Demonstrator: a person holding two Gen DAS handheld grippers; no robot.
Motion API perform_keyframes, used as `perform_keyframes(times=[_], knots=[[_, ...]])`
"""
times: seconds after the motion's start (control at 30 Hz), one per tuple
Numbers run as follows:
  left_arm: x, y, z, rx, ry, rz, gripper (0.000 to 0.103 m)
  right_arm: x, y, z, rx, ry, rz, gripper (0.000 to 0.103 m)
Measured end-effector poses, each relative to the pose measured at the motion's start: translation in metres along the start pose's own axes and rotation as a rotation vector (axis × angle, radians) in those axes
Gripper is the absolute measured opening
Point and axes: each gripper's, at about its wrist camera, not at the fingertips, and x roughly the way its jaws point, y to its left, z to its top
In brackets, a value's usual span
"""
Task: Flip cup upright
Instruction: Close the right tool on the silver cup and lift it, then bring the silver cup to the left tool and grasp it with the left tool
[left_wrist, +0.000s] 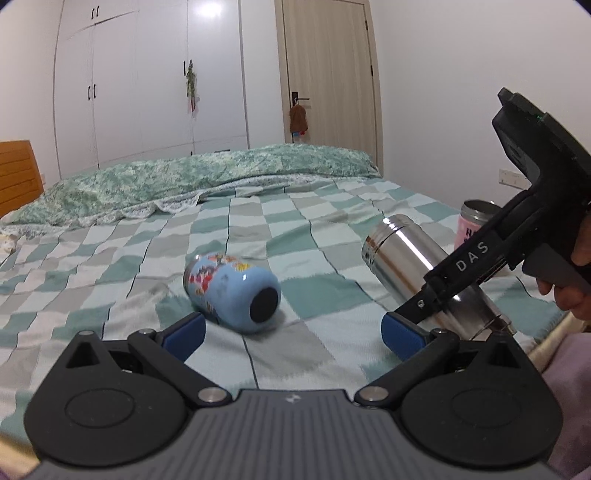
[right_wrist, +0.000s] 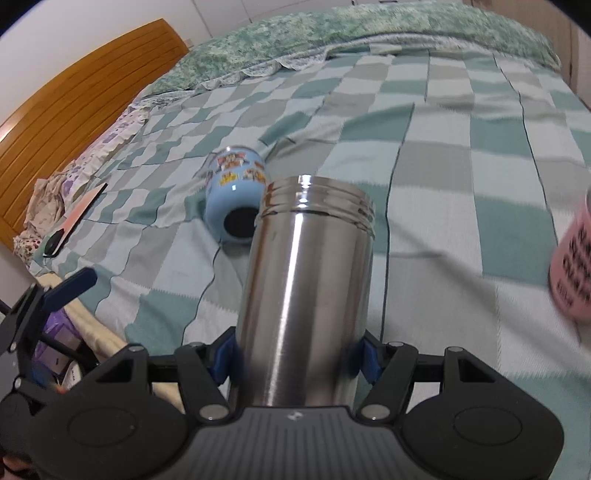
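Steel is what worries me most: the polished steel cup (right_wrist: 303, 288) is slick, and my right gripper (right_wrist: 295, 360) has its blue pads pressed on the two sides of the body near the base end, so I judge that as I swing it up the cup could slide between the pads or twist out. It is held tilted, threaded mouth pointing away from me and upward, clear of the checked bedspread (right_wrist: 461, 206). That bedspread is soft and creased, so even a good set-down may leave the cup leaning or tipping over.

Just beyond the steel cup's mouth and to its left lies a blue cartoon-print cup (right_wrist: 236, 199) on its side, dark base toward me; a wide swing could knock it rolling. To the steel cup's right stands a pink cup (right_wrist: 572, 266), near enough that I would keep the arc away from it.

My left gripper (left_wrist: 291, 332) hangs with fingers spread wide and holding nothing, just short of the blue cup, left of the steel one.
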Motion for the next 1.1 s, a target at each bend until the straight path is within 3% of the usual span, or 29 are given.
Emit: perform_keyframes(times=[0.33,0.6,0.7,0.9,1.1], knots=[[-0.015,-0.004,-0.022,-0.035,0.034,0.006,0.103,0.029,-0.013,-0.026,0.124,0.035,-0.046,0.064],[-0.019,-0.008,-0.022,-0.049,0.044,0.02,0.103,0.027,-0.013,-0.028,0.118,0.021,-0.062,0.069],[-0.022,-0.012,-0.018,-0.056,0.043,0.016,0.103,0.01,-0.014,-0.026,0.068,-0.031,-0.064,0.091],[-0.023,-0.032,-0.002,-0.045,0.053,0.014,0.103,-0.042,-0.028,-0.031,-0.066,-0.184,-0.053,0.096],[-0.01,-0.065,0.016,-0.032,0.088,0.017,0.103,-0.081,-0.055,-0.049,-0.26,-0.308,-0.1,0.101]])
